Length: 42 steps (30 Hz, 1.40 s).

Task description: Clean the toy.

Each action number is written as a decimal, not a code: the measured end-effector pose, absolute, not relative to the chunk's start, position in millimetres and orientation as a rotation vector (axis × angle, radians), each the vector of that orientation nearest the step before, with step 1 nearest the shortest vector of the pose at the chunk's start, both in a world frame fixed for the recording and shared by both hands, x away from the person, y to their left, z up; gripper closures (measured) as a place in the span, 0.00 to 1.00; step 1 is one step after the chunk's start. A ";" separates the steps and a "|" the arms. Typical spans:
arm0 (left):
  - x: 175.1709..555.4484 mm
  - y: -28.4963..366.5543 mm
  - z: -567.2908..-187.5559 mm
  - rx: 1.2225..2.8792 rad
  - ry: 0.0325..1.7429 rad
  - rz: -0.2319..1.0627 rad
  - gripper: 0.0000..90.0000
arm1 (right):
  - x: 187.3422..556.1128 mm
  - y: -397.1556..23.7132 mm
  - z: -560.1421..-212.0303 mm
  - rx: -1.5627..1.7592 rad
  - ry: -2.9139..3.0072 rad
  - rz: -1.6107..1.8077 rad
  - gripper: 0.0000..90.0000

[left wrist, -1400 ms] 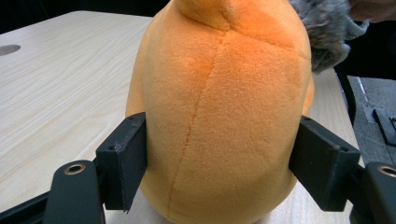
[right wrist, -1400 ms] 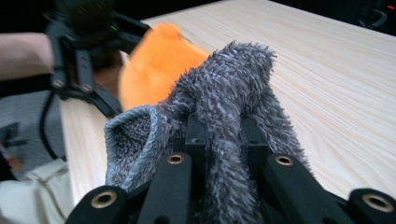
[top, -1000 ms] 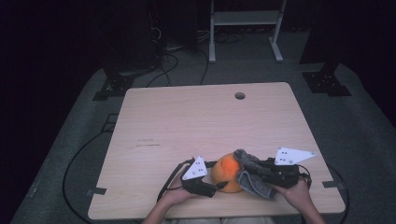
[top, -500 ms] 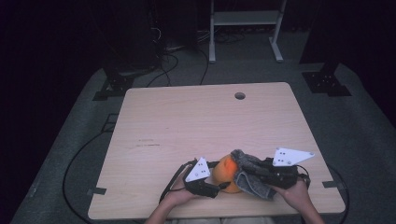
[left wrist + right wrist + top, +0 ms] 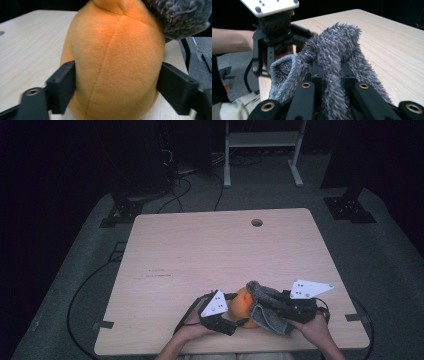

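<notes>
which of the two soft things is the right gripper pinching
The grey fuzzy cloth, clamped in the right gripper; the orange plush toy sits between the left gripper's jaws.

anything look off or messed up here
Nothing stands out. The orange plush toy sits intact between the left gripper fingers, and the right gripper pinches a grey fuzzy cloth draped over it.

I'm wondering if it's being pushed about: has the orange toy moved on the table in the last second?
No. The toy sits at the same spot, by the table's front edge, below its hole.
</notes>
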<state>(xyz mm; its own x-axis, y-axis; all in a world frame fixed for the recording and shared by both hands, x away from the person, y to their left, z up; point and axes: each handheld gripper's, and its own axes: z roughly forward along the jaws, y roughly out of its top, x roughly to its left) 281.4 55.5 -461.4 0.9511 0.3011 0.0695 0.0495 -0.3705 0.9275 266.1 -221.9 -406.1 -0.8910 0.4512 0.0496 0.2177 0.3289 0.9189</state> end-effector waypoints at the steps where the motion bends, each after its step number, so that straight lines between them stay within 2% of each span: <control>1: 283.8 55.8 -459.4 1.941 0.279 0.256 0.14 | 265.0 -223.6 -404.8 0.607 2.377 1.583 0.86; 4: 289.3 51.2 -463.5 1.981 0.323 0.175 0.06 | 262.0 -230.2 -406.7 0.612 2.389 1.613 0.86; 7: 288.6 45.8 -467.2 1.986 0.317 0.195 0.06 | 260.2 -229.6 -408.9 0.596 2.391 1.623 0.86; 8: 288.0 45.7 -466.5 1.981 0.318 0.206 0.08 | 259.8 -228.9 -408.2 0.595 2.389 1.618 0.86; 10: 285.0 47.4 -462.0 1.958 0.310 0.257 0.24 | 260.4 -231.9 -406.7 0.610 2.369 1.610 0.86; 13: 276.8 45.2 -445.7 1.933 0.293 0.361 0.34 | 260.3 -239.8 -400.5 0.647 2.316 1.653 0.86; 19: 266.5 55.8 -414.5 1.921 0.261 0.460 0.36 | 263.4 -244.4 -392.6 0.671 2.211 1.769 0.86; 23: 271.3 61.7 -415.7 2.005 0.283 0.463 0.37 | 276.6 -240.5 -404.1 0.766 2.277 1.769 0.86; 32: 266.9 52.6 -412.9 2.064 0.286 0.480 0.37 | 262.5 -210.5 -382.6 0.630 2.208 1.717 0.86; 35: 268.2 49.8 -421.7 2.103 0.292 0.428 0.36 | 267.5 -210.2 -391.0 0.665 2.251 1.655 0.86; 37: 270.8 50.1 -427.6 2.084 0.293 0.382 0.30 | 272.5 -212.8 -401.0 0.699 2.302 1.588 0.86; 40: 277.9 57.2 -427.8 1.997 0.328 0.319 0.15 | 276.1 -220.2 -410.3 0.738 2.310 1.598 0.86; 42: 283.5 64.7 -429.7 1.974 0.357 0.299 0.11 | 276.7 -226.6 -413.6 0.756 2.303 1.614 0.86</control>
